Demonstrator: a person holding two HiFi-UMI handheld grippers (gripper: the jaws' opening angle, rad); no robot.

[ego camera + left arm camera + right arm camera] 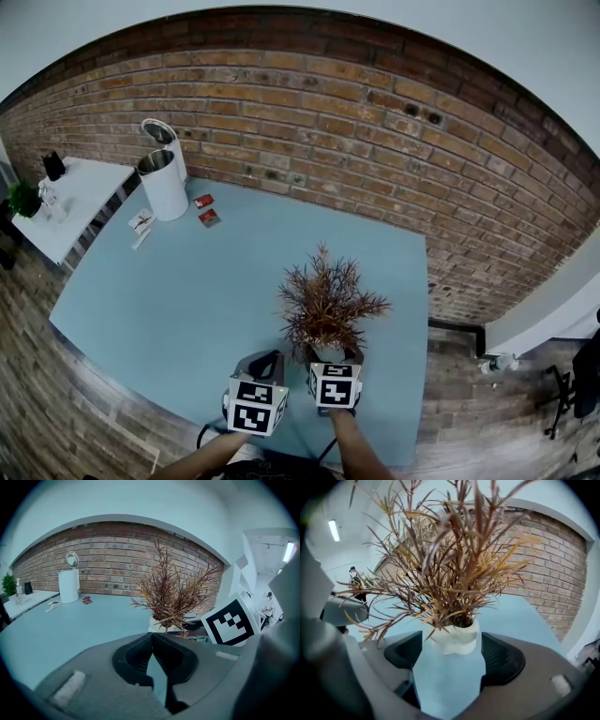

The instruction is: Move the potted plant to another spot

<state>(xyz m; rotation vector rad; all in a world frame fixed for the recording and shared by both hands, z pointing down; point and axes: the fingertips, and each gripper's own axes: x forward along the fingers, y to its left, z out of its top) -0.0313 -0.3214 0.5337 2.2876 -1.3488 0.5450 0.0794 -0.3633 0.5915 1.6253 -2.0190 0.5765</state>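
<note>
The potted plant (325,302), dry reddish-brown leaves in a small white pot (456,638), stands on the blue table (187,291) near its front edge. My right gripper (454,652) is open, and the pot sits between its two dark pads with a gap on each side. In the head view that right gripper (330,357) is right behind the pot. My left gripper (152,637) is shut on nothing and hovers just left of the plant (174,591); the head view shows the left gripper (264,362) beside the right one.
A white bin (163,181) with a raised lid stands at the table's far left, with red packets (206,209) and white cards (141,223) by it. A brick wall (375,131) backs the table. A white side table (80,202) with a green plant (23,198) is at left.
</note>
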